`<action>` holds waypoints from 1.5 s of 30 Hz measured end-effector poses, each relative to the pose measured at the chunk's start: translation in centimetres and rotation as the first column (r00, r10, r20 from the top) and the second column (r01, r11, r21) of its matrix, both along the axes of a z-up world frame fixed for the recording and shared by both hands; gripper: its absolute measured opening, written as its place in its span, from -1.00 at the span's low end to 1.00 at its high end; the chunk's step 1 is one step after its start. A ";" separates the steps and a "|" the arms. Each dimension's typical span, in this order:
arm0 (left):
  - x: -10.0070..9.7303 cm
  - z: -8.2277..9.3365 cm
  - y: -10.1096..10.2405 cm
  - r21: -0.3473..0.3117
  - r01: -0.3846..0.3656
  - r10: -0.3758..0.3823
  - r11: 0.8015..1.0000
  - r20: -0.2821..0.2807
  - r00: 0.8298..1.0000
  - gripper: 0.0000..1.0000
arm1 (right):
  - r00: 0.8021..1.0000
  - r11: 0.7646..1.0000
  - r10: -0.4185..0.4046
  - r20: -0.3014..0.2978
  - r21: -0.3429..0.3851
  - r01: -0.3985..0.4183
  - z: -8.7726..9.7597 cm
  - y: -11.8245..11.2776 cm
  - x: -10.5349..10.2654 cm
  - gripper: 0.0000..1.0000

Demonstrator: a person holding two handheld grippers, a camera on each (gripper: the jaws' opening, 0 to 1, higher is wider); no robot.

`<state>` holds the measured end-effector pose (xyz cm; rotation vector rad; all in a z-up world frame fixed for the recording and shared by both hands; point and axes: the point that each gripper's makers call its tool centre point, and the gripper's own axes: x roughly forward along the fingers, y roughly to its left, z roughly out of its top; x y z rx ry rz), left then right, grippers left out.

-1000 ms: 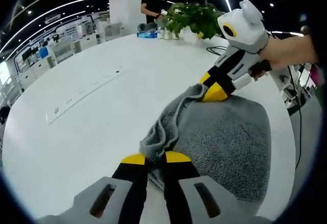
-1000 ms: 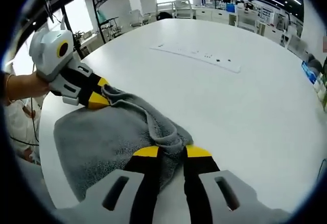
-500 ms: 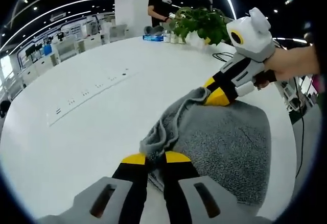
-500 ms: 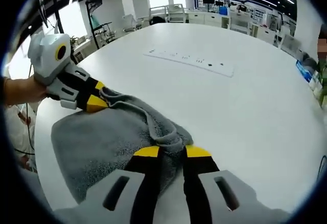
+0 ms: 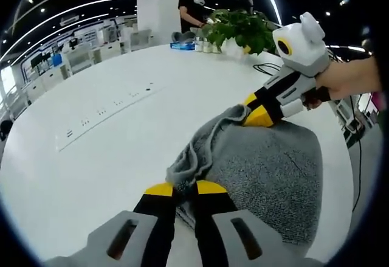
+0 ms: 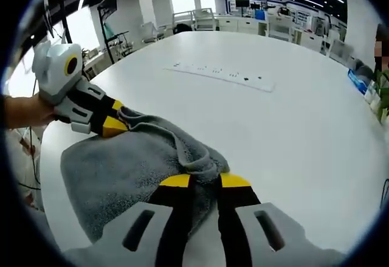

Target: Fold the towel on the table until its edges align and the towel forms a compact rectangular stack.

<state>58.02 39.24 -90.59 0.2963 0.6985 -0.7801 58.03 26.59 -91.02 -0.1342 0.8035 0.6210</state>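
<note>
Left gripper view looks along the left gripper, whose yellow-tipped jaws are pinched narrow on one bunched corner of the grey towel. Across the cloth, the right gripper is clamped on the other corner of the same edge, held by a hand.

Right gripper view gives the mirror of this: the right gripper closed on its corner of the towel, the left gripper on the far corner, and a hand behind it. The edge between the two grips sags in a loose roll, raised a little off the white table, while the rest of the towel lies flat near the table's rim.

My reading is that a fold is under way: one edge is gripped at both corners and partly lifted, not yet carried over. The next move calls for taking both corners together across the flat part, keeping the edge taut between them (it is slack now, which could leave a crooked crease), and setting it down on the opposite edge so the borders match before letting go.

No container here has contents I can read. Far across the table sit a potted plant and some small items too small to tell, with a person standing behind them.
</note>
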 end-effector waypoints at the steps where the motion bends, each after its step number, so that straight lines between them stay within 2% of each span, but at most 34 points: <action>1: 0.0 0.0 0.0 0.004 -0.001 0.001 1.000 -0.002 1.000 -0.80 | 1.000 1.000 -0.007 -0.003 0.014 0.007 0.0 0.0 0.0 -0.72; 4: -0.1 0.1 0.0 0.019 -0.028 0.028 0.999 -0.012 1.000 -0.77 | 0.996 0.993 -0.084 -0.024 0.082 0.085 0.1 -0.4 0.0 -0.70; 6: 0.1 0.3 0.2 0.050 -0.035 0.035 0.998 0.006 0.999 -0.73 | 0.998 0.995 -0.068 -0.011 0.071 0.068 0.3 -0.3 -0.1 -0.69; 8: 0.0 0.6 0.1 0.051 -0.037 0.036 0.998 0.022 0.999 -0.71 | 0.998 0.996 -0.058 0.001 0.066 0.058 0.7 -0.3 -0.1 -0.68; 11: 0.0 1.3 0.4 -0.004 -0.053 0.053 0.999 0.023 0.998 -0.65 | 0.994 0.986 -0.112 0.013 0.125 0.110 1.9 -0.8 0.2 -0.62; 13: 0.1 1.7 0.7 -0.020 -0.069 0.070 0.997 0.020 0.997 -0.58 | 0.995 0.983 -0.101 0.023 0.156 0.096 2.8 -0.5 -0.2 -0.60; 15: 0.2 2.7 0.5 -0.054 -0.074 0.076 0.996 0.037 0.996 -0.51 | 0.994 0.982 -0.101 0.043 0.162 0.093 3.3 -0.3 -0.3 -0.56; 17: 0.2 4.2 0.1 -0.097 -0.072 0.080 0.993 0.081 0.993 -0.54 | 0.993 0.985 -0.091 0.069 0.154 0.079 3.7 -0.2 -0.5 -0.52; 19: 0.0 5.1 -0.6 -0.165 -0.070 0.082 0.984 0.066 0.994 -0.57 | 0.993 0.986 -0.078 0.089 0.151 0.063 4.1 -0.2 -0.8 -0.52; 23: -0.3 5.8 -0.5 -0.121 -0.063 0.075 0.991 0.102 0.992 -0.52 | 0.990 0.980 -0.102 0.098 0.182 0.082 5.1 -0.3 -0.9 -0.43; 27: -0.9 6.8 -0.4 -0.111 -0.081 0.095 0.990 0.125 0.988 -0.46 | 0.990 0.980 -0.068 0.126 0.194 0.043 6.4 0.3 -1.6 -0.34; 29: -1.3 7.4 -0.4 -0.115 -0.081 0.096 0.990 0.134 0.986 -0.47 | 0.989 0.982 -0.052 0.140 0.189 0.025 6.9 0.3 -2.1 -0.32; 31: -2.0 8.2 -0.7 -0.179 -0.091 0.112 0.980 0.109 0.988 -0.46 | 0.988 0.982 -0.046 0.148 0.187 0.018 7.3 0.2 -2.4 -0.32; 32: -2.4 8.7 -0.5 -0.192 -0.090 0.113 0.977 0.115 0.987 -0.44 | 0.987 0.981 -0.044 0.152 0.192 0.015 7.6 0.1 -2.7 -0.31; 37: -4.2 9.5 0.6 -0.171 -0.082 0.106 0.982 0.136 0.985 -0.15 | 0.985 0.979 -0.047 0.164 0.203 0.013 8.5 -0.5 -3.7 -0.26; 41: -4.9 10.5 1.8 -0.185 -0.128 0.160 0.974 0.167 0.973 -0.09 | 0.983 0.983 -0.046 0.179 0.182 0.013 9.1 -0.9 -4.5 -0.05; 45: -6.2 11.2 2.0 -0.191 -0.136 0.170 0.972 0.173 0.970 0.10 | 0.981 0.985 -0.028 0.190 0.174 -0.006 9.7 -0.8 -5.6 -0.02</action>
